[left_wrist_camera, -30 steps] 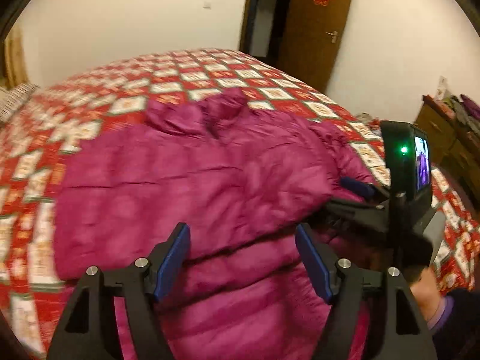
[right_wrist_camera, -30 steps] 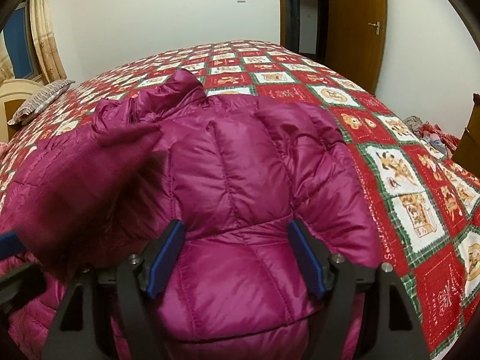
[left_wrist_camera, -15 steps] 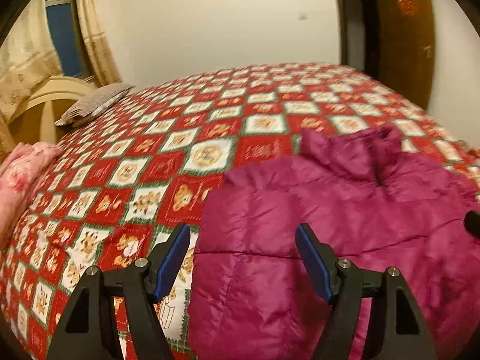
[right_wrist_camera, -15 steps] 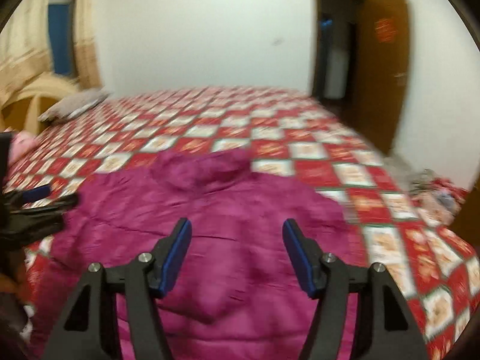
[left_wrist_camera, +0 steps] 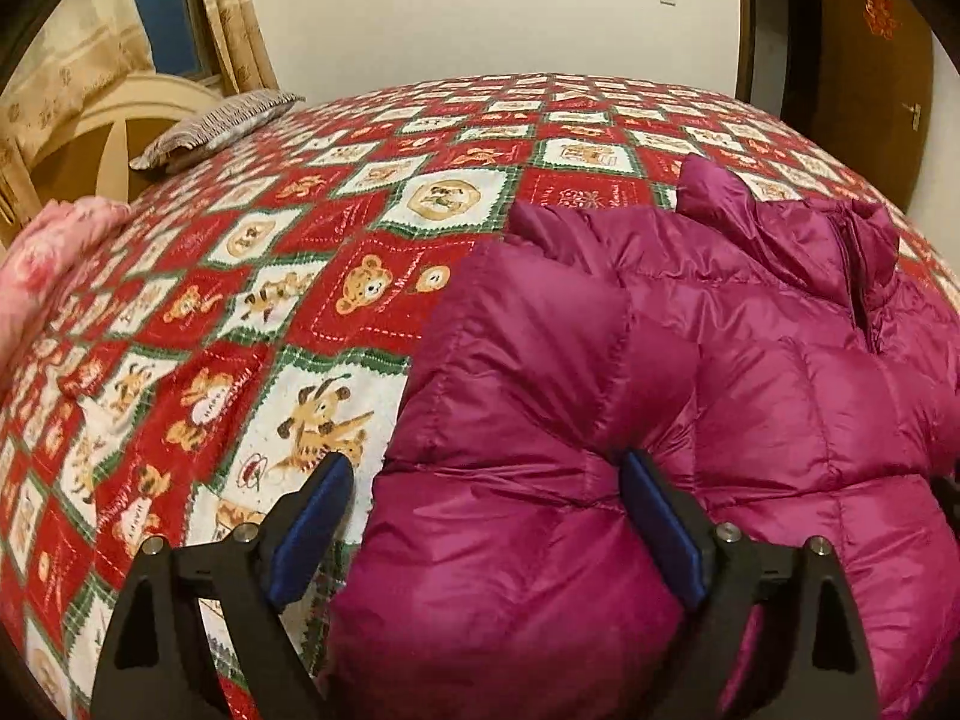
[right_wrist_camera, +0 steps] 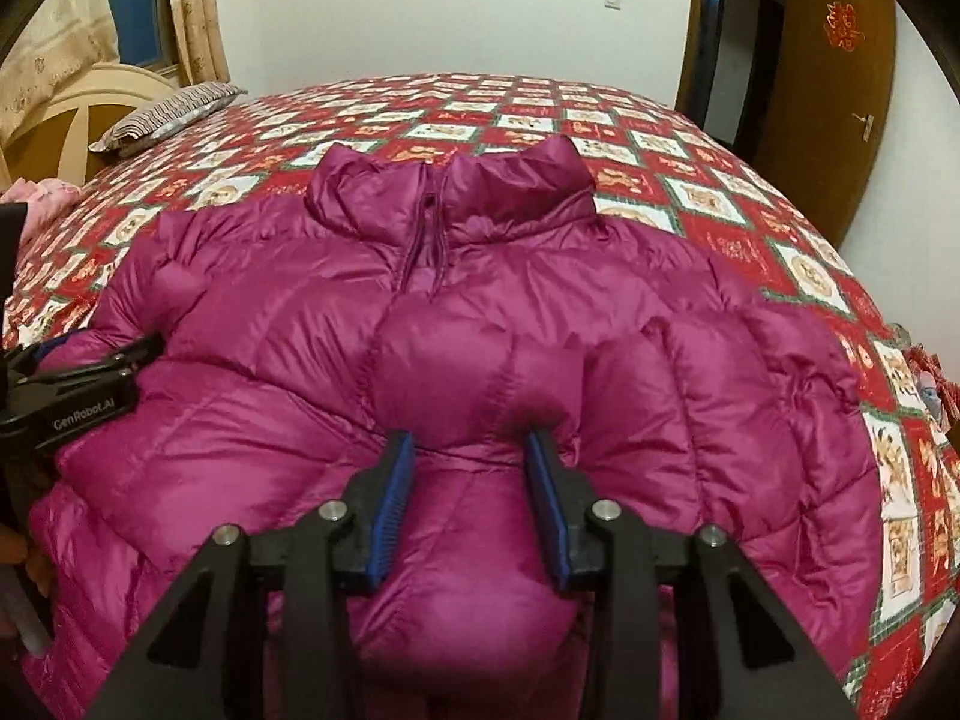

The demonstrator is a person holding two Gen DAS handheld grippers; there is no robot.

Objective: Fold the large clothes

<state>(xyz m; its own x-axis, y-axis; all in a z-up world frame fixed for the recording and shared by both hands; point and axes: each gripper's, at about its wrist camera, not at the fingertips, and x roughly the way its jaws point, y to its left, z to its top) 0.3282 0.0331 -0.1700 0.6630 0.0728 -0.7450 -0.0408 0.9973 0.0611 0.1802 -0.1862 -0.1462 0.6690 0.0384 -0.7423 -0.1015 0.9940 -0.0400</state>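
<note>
A purple puffer jacket (right_wrist_camera: pixel 480 312) lies front up on the bed, collar (right_wrist_camera: pixel 450 192) pointing away. My right gripper (right_wrist_camera: pixel 471 468) is low over the jacket's lower middle. Its jaws are closing, and a puffy fold bulges between the blue pads and fills the gap. My left gripper (left_wrist_camera: pixel 486 480) straddles the jacket's left edge (left_wrist_camera: pixel 420 420) with its jaws opening wide. One finger (left_wrist_camera: pixel 312 516) hovers over the quilt and the other finger (left_wrist_camera: pixel 660 528) digs into the padding. In the right wrist view the left gripper (right_wrist_camera: pixel 120 354) shows at the jacket's left side.
The bed carries a red, white and green patchwork quilt (left_wrist_camera: pixel 360 240). A striped pillow (left_wrist_camera: pixel 222 126) and a cream headboard (left_wrist_camera: pixel 102 138) are far left, pink fabric (left_wrist_camera: pixel 48 252) at the left edge. A brown door (right_wrist_camera: pixel 840 90) stands open at the right.
The left gripper swung from above the jacket's middle to its left edge and spread wider. The right gripper sank onto the jacket front and its jaws narrowed around a fold.
</note>
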